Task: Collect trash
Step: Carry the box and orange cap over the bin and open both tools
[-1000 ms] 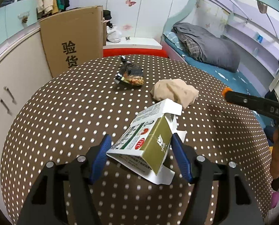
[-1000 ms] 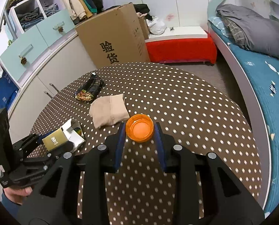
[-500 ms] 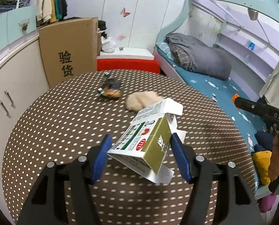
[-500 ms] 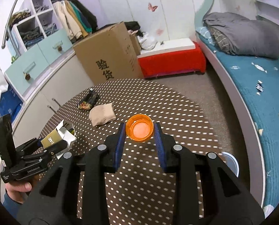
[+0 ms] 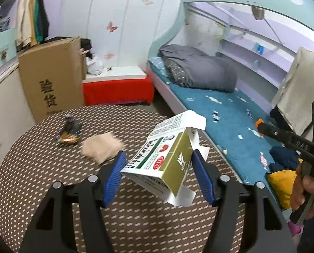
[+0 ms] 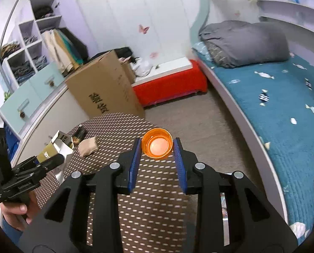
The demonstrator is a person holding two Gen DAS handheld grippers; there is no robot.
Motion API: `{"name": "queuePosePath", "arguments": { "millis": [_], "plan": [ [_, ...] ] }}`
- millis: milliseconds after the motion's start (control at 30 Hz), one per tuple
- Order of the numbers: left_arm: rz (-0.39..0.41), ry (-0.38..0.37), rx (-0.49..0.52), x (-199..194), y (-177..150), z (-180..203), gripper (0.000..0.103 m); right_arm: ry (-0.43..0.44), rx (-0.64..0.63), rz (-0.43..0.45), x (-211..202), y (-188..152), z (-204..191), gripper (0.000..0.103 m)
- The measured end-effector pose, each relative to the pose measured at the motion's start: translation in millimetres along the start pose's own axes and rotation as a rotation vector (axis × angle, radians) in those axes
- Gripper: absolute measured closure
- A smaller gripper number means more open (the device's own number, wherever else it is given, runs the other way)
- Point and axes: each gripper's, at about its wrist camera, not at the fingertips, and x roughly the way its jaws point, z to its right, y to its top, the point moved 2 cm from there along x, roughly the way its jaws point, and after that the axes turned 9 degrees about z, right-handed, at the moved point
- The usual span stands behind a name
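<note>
Above the dotted table (image 5: 41, 168), left gripper (image 5: 157, 168) clamping a carton (image 5: 167, 162), right gripper (image 6: 157, 158) pinching an orange cap (image 6: 157, 143), its hollow showing only in the right view.

Place: a child's bedroom in a home.
Bed (image 5: 230, 113): bunk frame, teal sheet, grey duvet (image 5: 201, 69), at 2 o'clock.
Walls: butterfly stickers (image 5: 112, 26) at 12 o'clock.
Storage: clothes cubbies (image 6: 28, 52) at 10 o'clock.
</note>
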Motion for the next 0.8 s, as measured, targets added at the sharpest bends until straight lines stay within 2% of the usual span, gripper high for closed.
{"name": "queuePosePath", "arguments": {
  "millis": [267,467,800],
  "plan": [
    [-0.001,-0.08,0.061,21,16,59,0.04,-0.086,0.085,0.025,-14,3,67,0.072],
    [-0.03,-0.134,0.104,49,17,103,0.04,-0.138,0.157,-0.026,2,-14,115,0.072],
    [-0.116,-0.18,0.162,101,5,156,0.04,-0.17,0.281,-0.119,42,-52,174,0.072]
  ]
}}
